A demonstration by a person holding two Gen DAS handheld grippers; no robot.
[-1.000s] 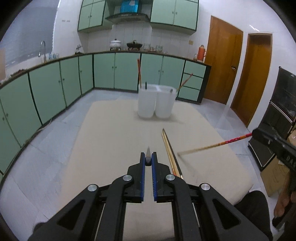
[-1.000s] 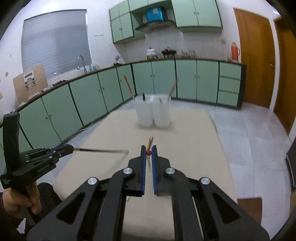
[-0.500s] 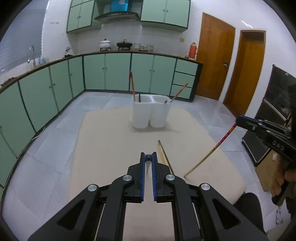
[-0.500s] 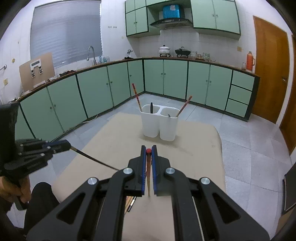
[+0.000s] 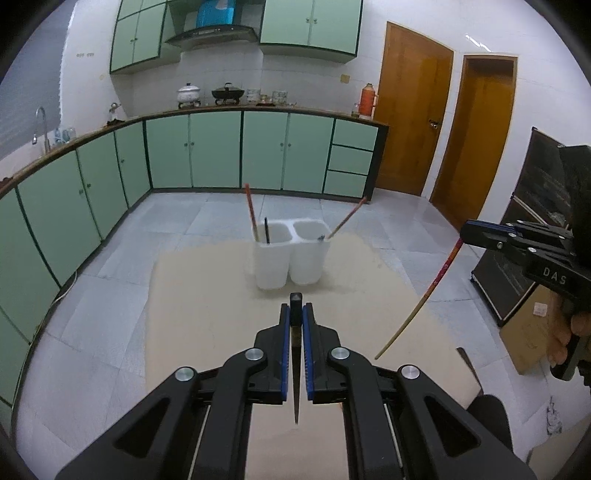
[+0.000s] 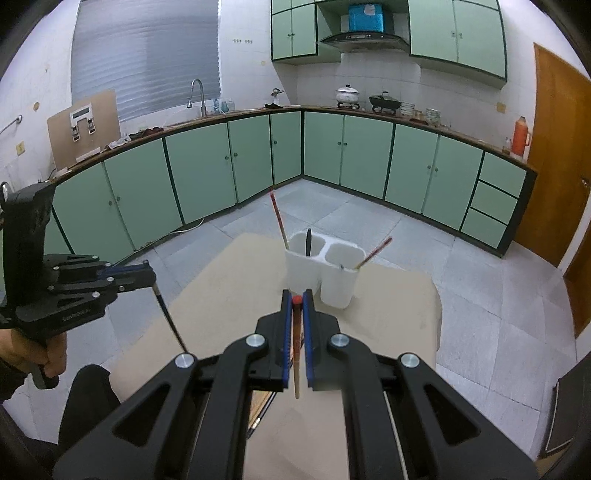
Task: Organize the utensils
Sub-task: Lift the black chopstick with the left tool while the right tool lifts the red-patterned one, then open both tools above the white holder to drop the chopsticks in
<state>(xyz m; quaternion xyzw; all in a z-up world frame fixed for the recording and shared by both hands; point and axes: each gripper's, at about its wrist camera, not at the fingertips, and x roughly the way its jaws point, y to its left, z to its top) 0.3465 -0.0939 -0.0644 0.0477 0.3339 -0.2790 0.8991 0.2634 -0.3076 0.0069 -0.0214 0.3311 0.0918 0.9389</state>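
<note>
Each gripper [image 5: 296, 325] [image 6: 297, 314] is pinched tight near the top of a thin, light, stiff chopstick [image 5: 295, 373] [image 6: 296, 354] that could slip

You are in a home kitchen. Mint-green base cabinets [image 6: 369, 155] run along two walls under a dark worktop [image 6: 369, 117], with matching wall cabinets [image 5: 310, 22] above. A range hood [image 5: 212, 33] hangs over a white pot [image 5: 188, 93] and a black wok [image 5: 227, 92]. A tap [image 6: 195, 92] stands below a blinded window [image 6: 147, 55]. Tiled floor [image 6: 480, 288]; wooden doors [image 5: 413, 110].
</note>
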